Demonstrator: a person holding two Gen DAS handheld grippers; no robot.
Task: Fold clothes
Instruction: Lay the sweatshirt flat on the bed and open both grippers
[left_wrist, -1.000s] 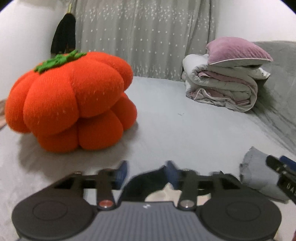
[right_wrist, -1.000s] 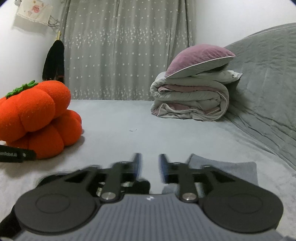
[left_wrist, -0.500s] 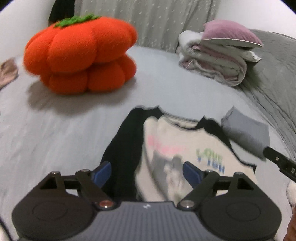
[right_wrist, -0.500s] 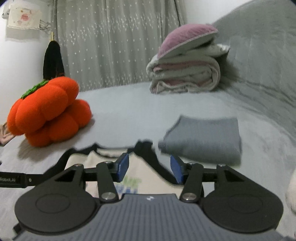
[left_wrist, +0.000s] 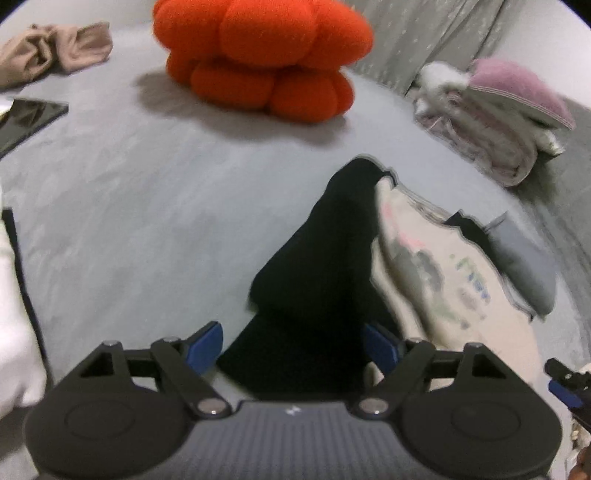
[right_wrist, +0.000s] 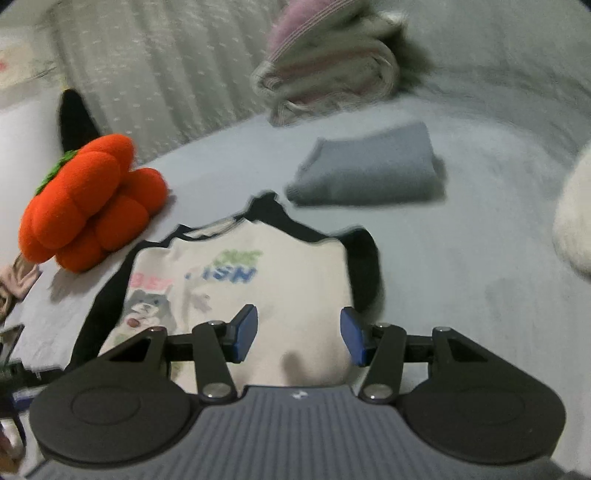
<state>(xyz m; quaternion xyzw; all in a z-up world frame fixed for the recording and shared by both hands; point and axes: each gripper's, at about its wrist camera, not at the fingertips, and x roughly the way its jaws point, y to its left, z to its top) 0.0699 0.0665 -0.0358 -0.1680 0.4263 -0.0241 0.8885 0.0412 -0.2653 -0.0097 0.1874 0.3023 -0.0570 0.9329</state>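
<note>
The shirt (right_wrist: 280, 295) lies flat on the bed (left_wrist: 147, 206), ready for folding. Both grippers, left gripper (left_wrist: 291, 345) and right gripper (right_wrist: 298, 336), hover with jaws wide, probably about to grab its sleeves.

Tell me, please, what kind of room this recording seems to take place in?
Most likely a bedroom, with the work done on a bed: a wide grey sheet, folded bedding topped by a purple pillow, a curtain behind, and a pumpkin plush.

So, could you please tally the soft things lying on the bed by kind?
Garments: 3 — cream and black shirt, folded grey garment, beige garment
Pumpkin cushions: 1
Folded quilts: 1
Pillows: 1
Total: 6
</note>
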